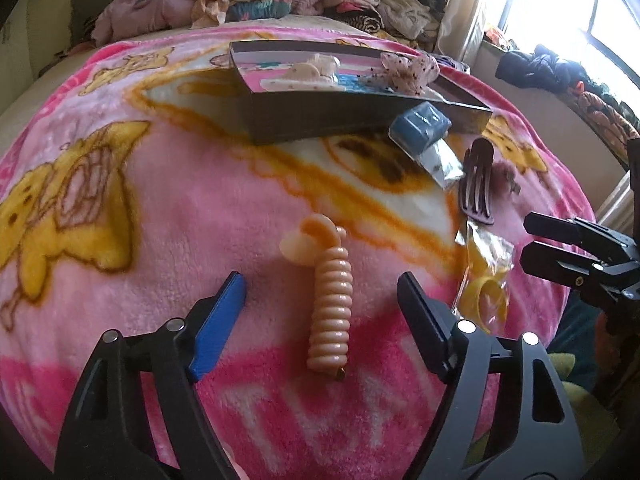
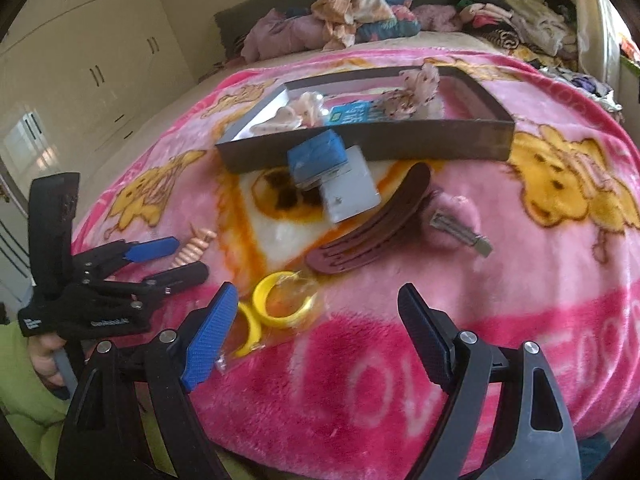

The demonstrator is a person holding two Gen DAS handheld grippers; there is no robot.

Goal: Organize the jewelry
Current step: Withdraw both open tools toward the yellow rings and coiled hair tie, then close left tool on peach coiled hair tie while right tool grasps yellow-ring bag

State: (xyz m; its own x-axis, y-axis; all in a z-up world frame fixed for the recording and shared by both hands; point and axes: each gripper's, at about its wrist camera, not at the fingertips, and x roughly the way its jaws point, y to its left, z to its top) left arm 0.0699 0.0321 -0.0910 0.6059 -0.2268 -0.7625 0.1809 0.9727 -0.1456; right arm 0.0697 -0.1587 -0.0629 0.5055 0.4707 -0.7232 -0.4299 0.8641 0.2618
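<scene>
Left wrist view: the peach coiled hair tie (image 1: 330, 312) is seen lying on the pink blanket (image 1: 160, 240), between the spread, untouching jaws of the left gripper (image 1: 320, 308). The right gripper (image 2: 316, 328) is likewise held spread and empty, with the yellow bangles (image 2: 280, 300) just beyond its blue pad and the dark tray (image 2: 400, 140) farther back.

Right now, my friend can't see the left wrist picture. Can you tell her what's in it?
The left gripper hangs open over a peach spiral hair tie lying on a pink blanket, the tie between its fingers but untouched. Behind sit a dark box of small things, a blue case, a dark hair clip and yellow bangles; the right gripper enters from the right.
</scene>
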